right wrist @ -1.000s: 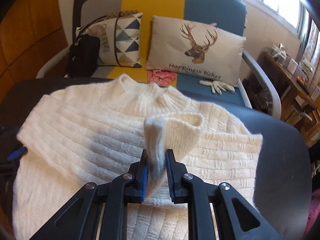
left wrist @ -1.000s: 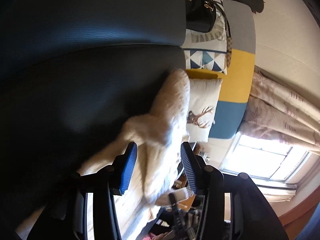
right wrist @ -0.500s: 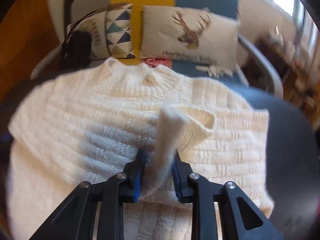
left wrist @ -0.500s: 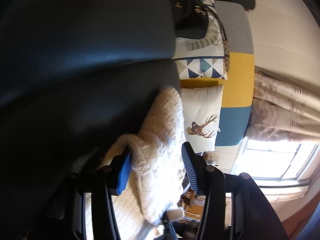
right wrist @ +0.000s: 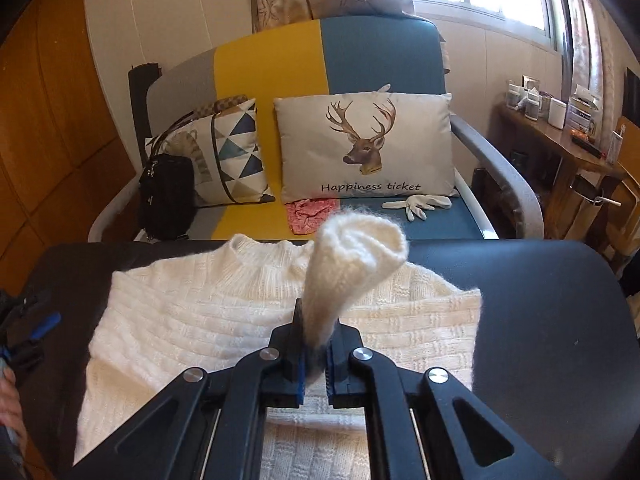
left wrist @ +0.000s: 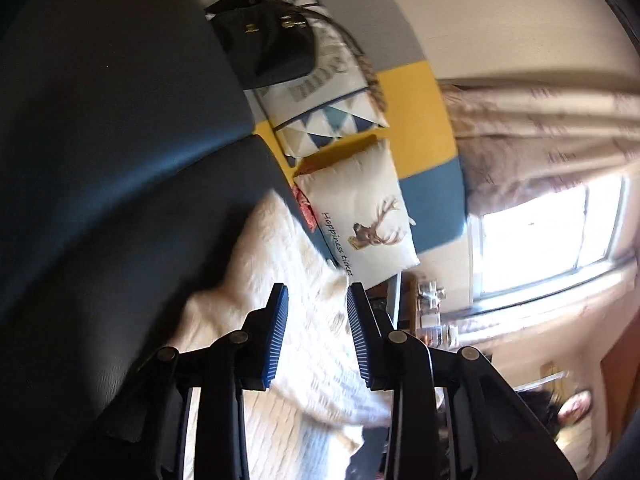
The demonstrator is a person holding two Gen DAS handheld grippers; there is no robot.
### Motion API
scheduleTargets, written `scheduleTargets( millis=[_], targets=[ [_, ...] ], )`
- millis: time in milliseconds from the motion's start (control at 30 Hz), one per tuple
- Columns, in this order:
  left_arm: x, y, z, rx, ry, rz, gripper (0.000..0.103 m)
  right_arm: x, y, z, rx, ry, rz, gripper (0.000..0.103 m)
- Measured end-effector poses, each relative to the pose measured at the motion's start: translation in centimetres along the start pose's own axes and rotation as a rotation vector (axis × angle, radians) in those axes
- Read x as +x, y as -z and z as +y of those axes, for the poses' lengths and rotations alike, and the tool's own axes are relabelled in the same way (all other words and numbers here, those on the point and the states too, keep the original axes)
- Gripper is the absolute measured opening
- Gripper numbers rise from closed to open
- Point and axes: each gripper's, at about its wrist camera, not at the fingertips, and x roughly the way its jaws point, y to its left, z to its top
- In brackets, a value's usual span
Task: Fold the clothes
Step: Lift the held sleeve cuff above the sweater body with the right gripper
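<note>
A cream knit sweater [right wrist: 200, 320] lies flat on the black table [right wrist: 540, 320], collar toward the sofa. My right gripper [right wrist: 318, 332] is shut on the sweater's sleeve [right wrist: 352, 252], which stands up from the jaws in a curled roll above the sweater's body. In the left wrist view my left gripper [left wrist: 318, 292] hangs over the sweater's [left wrist: 272, 248] left edge. Its jaws are closing, with cloth seen between them, but both blue pad faces show bare. One of its blue fingers [right wrist: 46, 325] shows at the right wrist view's left edge, apart from the sweater.
Behind the table stands a grey, yellow and blue sofa [right wrist: 380, 48] with a deer cushion [right wrist: 364, 144], a triangle cushion [right wrist: 232, 152], a black bag [right wrist: 166, 196], a pink cloth [right wrist: 308, 212] and a white glove [right wrist: 420, 204]. A wooden side table [right wrist: 560, 148] with jars stands at the right.
My right gripper has risen with the sleeve, lifting it off the sweater. My left gripper has risen and rolled, and its jaws have narrowed.
</note>
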Motion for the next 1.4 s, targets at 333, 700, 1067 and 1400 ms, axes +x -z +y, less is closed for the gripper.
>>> scheduleTargets(
  millis=[333,700,1067,1400],
  targets=[
    [4.6,3.3,3.0,-0.269,0.043,0.082,0.041,-4.9,-8.2,4.9,-0.012,-0.205,-0.084,0.005],
    [4.0,-2.1,4.9,-0.384,-0.054,-0.016,0.025,-9.3,-12.0,8.8,-0.119,-0.199,-0.179,0.005],
    [3.1,-1.8,5.1,-0.157,-0.15,-0.038,0.013,-3.9,-6.2,1.3,0.053,-0.104,-0.061,0.005],
    [3.7,-1.3,8.1,-0.407,-0.026,0.036,0.031,5.5,5.9,-7.4,0.389,-0.131,0.23,0.005]
  ],
)
